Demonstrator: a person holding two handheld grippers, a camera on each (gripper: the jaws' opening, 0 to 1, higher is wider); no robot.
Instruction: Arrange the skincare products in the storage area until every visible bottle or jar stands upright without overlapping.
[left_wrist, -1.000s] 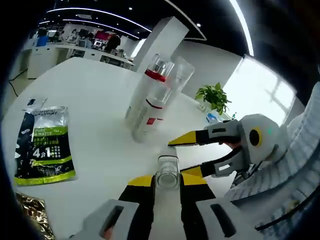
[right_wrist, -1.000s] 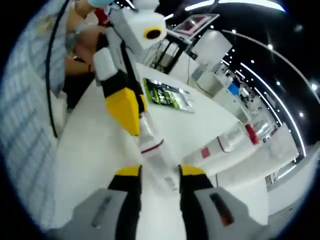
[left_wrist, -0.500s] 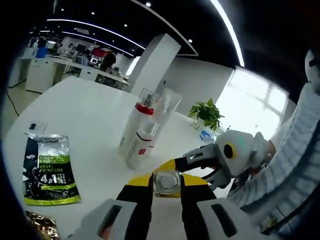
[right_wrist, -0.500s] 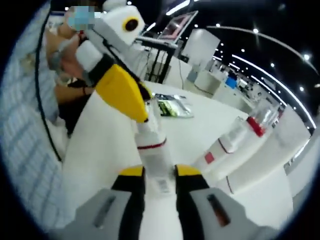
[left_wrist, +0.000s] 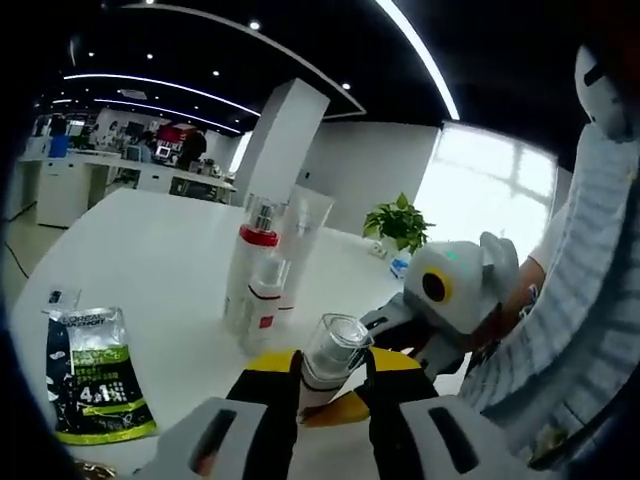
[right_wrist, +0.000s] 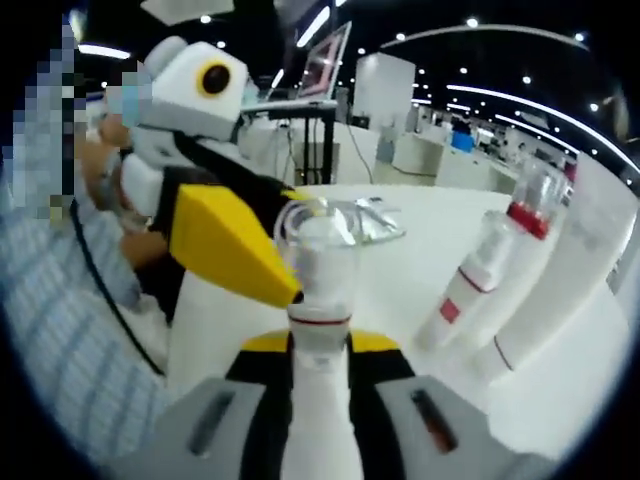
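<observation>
Right now the right tool (right_wrist: 318, 350) grips the white bottle (right_wrist: 318, 400) by its body, and the left tool (left_wrist: 333, 375) pinches its clear cap (left_wrist: 335, 345), likely so two grips can tip it upright. Near it, three more bottles (left_wrist: 262, 270) stand close together on the white tabletop (left_wrist: 150, 250). A green packet (left_wrist: 92, 375) lies flat, well apart.

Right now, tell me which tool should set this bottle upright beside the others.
Right, probably. The right tool clamps the white bottle around its body, so it can carry and stand it. The left tool only pinches the bottle's clear cap. The standing bottles are close by.
</observation>
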